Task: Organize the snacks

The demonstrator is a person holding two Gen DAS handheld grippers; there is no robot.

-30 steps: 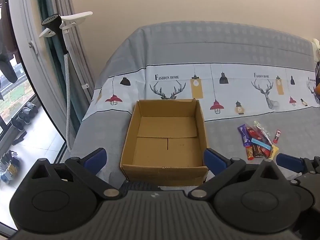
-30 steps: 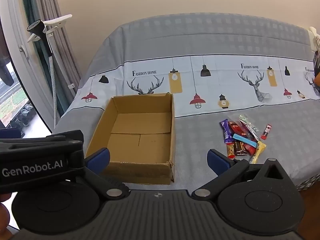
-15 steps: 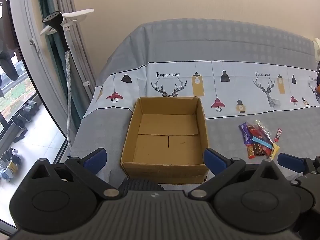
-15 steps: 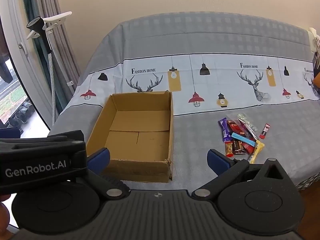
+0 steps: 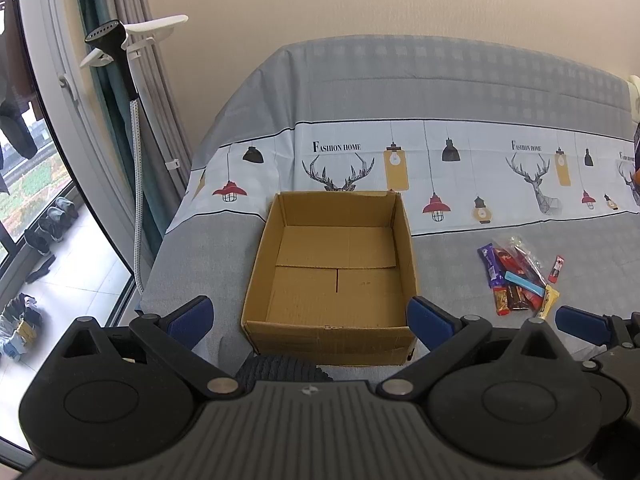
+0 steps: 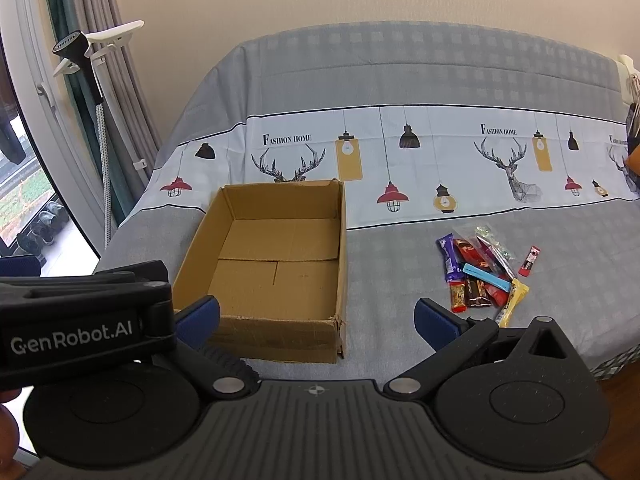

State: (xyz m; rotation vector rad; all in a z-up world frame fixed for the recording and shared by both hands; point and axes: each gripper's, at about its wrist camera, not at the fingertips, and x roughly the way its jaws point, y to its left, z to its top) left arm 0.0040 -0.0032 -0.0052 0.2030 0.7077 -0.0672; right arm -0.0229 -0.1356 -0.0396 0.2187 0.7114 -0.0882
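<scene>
Both grippers drifted slightly right/forward; cardboard box (image 6: 276, 268) and snack pile (image 6: 482, 276) shifted left in right-wrist view.

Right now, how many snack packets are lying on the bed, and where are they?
About 8, some may be hidden. Seven overlap in a pile on the bed, right of the empty cardboard box. One small red packet lies apart, right of the pile.

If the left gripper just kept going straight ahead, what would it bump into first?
Probably the cardboard box: the open left gripper points at its near wall. Depth is unclear, so it might pass over the rim.
</scene>
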